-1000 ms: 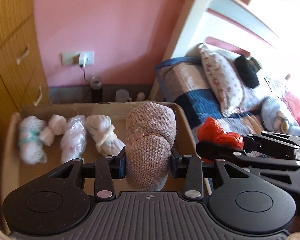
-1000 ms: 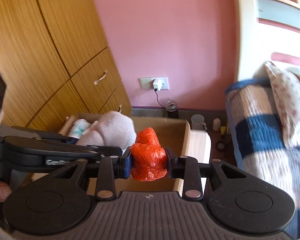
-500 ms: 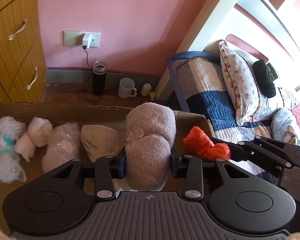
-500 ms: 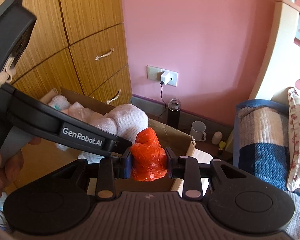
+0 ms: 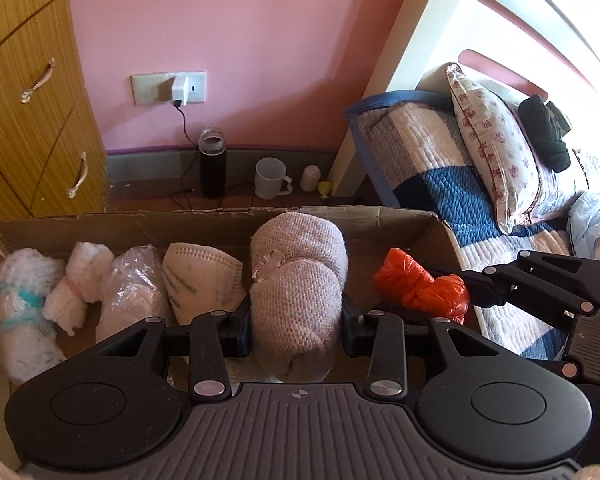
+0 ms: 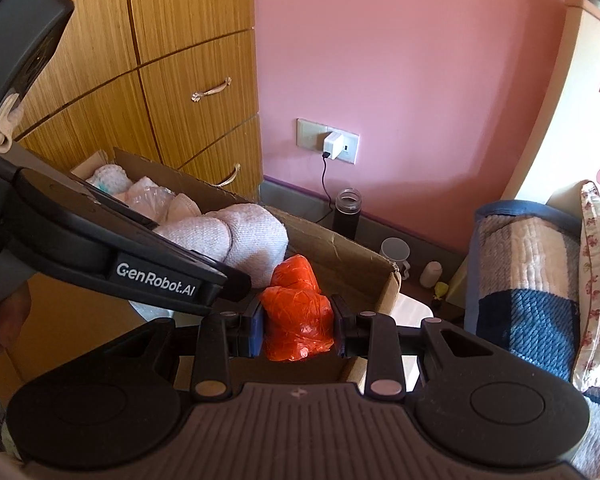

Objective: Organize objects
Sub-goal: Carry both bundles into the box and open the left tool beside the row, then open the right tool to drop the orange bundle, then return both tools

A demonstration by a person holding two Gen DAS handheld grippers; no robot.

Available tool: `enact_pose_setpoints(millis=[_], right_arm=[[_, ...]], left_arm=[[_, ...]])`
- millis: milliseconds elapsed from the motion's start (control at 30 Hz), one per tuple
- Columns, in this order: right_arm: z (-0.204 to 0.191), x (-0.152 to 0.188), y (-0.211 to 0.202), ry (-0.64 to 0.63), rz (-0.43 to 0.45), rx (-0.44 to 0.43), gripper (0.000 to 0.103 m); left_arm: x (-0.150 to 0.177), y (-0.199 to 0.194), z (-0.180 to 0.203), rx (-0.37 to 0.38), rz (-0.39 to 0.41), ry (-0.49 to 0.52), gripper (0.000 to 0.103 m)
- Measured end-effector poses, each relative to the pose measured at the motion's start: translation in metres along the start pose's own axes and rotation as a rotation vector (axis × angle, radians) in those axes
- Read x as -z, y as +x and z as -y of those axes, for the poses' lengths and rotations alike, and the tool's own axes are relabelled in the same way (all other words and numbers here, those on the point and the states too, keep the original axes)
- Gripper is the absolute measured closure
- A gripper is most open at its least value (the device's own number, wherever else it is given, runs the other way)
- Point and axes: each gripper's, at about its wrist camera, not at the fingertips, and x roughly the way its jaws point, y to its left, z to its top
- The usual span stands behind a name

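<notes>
My left gripper (image 5: 296,330) is shut on a rolled grey-pink knitted bundle (image 5: 298,280), held inside a cardboard box (image 5: 100,220). My right gripper (image 6: 298,330) is shut on a crumpled orange plastic bag (image 6: 298,312), held at the box's right end beside the knitted bundle (image 6: 240,240). From the left wrist view the orange bag (image 5: 416,284) and the right gripper (image 5: 466,294) come in from the right. Along the box floor lie a folded face mask (image 5: 198,276), a clear plastic bundle (image 5: 134,288) and two white fluffy rolls (image 5: 24,304).
A wooden wardrobe with drawers (image 5: 28,112) stands left of the box. On the floor by the pink wall are a dark bottle (image 5: 213,164), a white mug (image 5: 270,178) and a small white jar (image 5: 310,178). A bed with a quilt (image 5: 440,176) and pillow lies right.
Both grippers have sunk toward the box with their loads still gripped; the view now looks down into it. The right gripper has rolled, so the left gripper now crosses its view at a slant.
</notes>
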Motion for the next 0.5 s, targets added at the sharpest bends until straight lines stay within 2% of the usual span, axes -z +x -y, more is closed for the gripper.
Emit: enact_pose_setpoints(millis=[133,233,333,500], right_arm=[[-0.004,0.000,0.002,-0.040,-0.002,0.022,0.073],[-0.006,0.001,-0.002,-0.063,0.025,0.077,0.070],[0.000,0.001,-0.003,-0.045,0.033,0.071,0.070],[-0.001,0.000,-0.014,-0.050,0.040,0.068,0.070]], left_arm=[[0.001,0.003,0.001,-0.005,-0.011,-0.001,0.056],[0.002,0.003,0.001,0.001,-0.013,-0.011,0.046],[0.001,0.000,-0.003,0.004,-0.020,-0.037,0.034],[0.001,-0.015,-0.001,0.027,0.000,-0.050,0.028]])
